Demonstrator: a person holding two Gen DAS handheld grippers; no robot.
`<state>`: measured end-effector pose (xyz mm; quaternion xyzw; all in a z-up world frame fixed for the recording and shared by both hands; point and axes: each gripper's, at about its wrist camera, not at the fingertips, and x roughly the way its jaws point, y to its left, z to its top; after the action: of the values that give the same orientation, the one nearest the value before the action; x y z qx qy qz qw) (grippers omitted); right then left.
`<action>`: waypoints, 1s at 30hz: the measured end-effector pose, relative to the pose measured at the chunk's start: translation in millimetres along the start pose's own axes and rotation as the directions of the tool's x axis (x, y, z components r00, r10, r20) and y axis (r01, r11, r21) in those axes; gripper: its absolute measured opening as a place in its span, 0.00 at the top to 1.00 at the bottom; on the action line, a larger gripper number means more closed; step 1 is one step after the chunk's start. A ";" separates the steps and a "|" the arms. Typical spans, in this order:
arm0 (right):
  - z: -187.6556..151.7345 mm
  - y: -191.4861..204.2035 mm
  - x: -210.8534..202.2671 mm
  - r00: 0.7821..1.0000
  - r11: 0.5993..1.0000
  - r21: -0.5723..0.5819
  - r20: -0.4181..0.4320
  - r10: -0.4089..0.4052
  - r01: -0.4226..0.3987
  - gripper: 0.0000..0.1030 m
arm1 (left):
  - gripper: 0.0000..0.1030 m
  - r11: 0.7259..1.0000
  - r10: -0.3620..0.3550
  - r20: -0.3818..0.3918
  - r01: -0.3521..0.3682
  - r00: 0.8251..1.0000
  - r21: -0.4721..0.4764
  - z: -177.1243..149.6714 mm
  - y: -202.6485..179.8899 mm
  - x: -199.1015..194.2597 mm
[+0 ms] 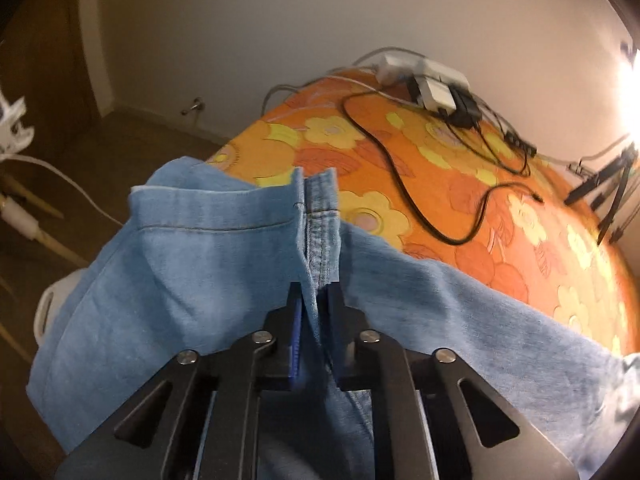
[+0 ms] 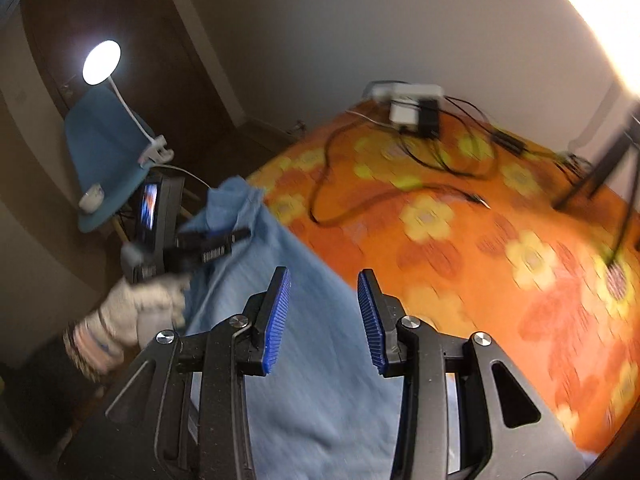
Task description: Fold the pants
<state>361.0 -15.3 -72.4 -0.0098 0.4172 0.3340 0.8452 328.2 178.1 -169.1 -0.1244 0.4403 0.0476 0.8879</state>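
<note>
Left wrist view
- Landmark: the orange flowered bedspread (image 1: 460, 216); all places below are given against it.
- My left gripper (image 1: 318, 300): jaws drawn narrow, clamped on a doubled seam of the pants (image 1: 200, 272) near a stitched hem.
- Pants: light blue denim, draped over the near edge of the bedspread; one part trails off its near left corner toward the floor, another runs along the near edge to the right.
- Reason for grip: judged a pinch on the thick seam, because it gives firm purchase for pulling the fabric flat.
- Black cable (image 1: 400, 168): loose on the middle of the bedspread, well apart from the denim.
- White power strip (image 1: 416, 76): at the far edge of the bedspread, against the wall.

Right wrist view
- My right gripper (image 2: 324, 312): jaws partly apart, nothing between the pads; blue denim lies beneath them, contact not determinable.
- Pants here (image 2: 304, 360): rising from the near left side of the bedspread (image 2: 460, 264) up to the other gripper.
- Left gripper, seen from here (image 2: 218, 242): held by a gloved hand (image 2: 136, 312), gripping the raised denim off the left edge of the bedspread.
- Lamp (image 2: 101, 62): lit, beyond the left edge of the bedspread.
- Image quality: blurred throughout.
- Judgement: fold not yet started; my free jaws likely need a second hold on the cloth.
</note>
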 end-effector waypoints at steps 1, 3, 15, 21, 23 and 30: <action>9.5 4.7 10.7 1.000 1.000 -0.006 -0.002 0.015 -0.015 0.65 | 0.93 1.000 -0.012 0.014 0.013 1.000 -0.018 -2.2 7.2 -4.9; 24.9 13.4 32.9 0.999 0.999 -0.020 -0.014 0.044 -0.044 0.65 | 0.94 0.999 -0.023 0.036 0.025 0.999 -0.045 -7.4 20.2 -13.6; 68.4 86.7 201.2 0.957 0.977 0.019 -0.197 0.211 -0.212 0.65 | 0.93 0.961 -0.160 0.083 0.174 0.984 -0.214 -32.5 89.4 -34.4; 69.1 109.5 236.7 0.917 0.947 0.074 -0.236 0.321 -0.312 0.65 | 0.67 0.937 -0.217 0.123 0.242 0.968 -0.251 -28.6 98.3 -34.8; 72.2 108.2 243.4 0.913 0.943 0.101 -0.236 0.332 -0.317 0.64 | 0.63 0.938 -0.236 0.132 0.261 0.963 -0.228 -24.7 91.8 -37.5; 87.9 84.1 249.9 0.932 0.955 0.165 -0.228 0.280 -0.247 0.64 | 0.56 0.966 -0.230 0.098 0.239 0.968 -0.097 -1.5 48.7 -30.7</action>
<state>481.4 215.0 -170.8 0.0612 0.5388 0.4120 0.7323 299.0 225.5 -154.4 -0.2215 0.3809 -0.0288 0.8972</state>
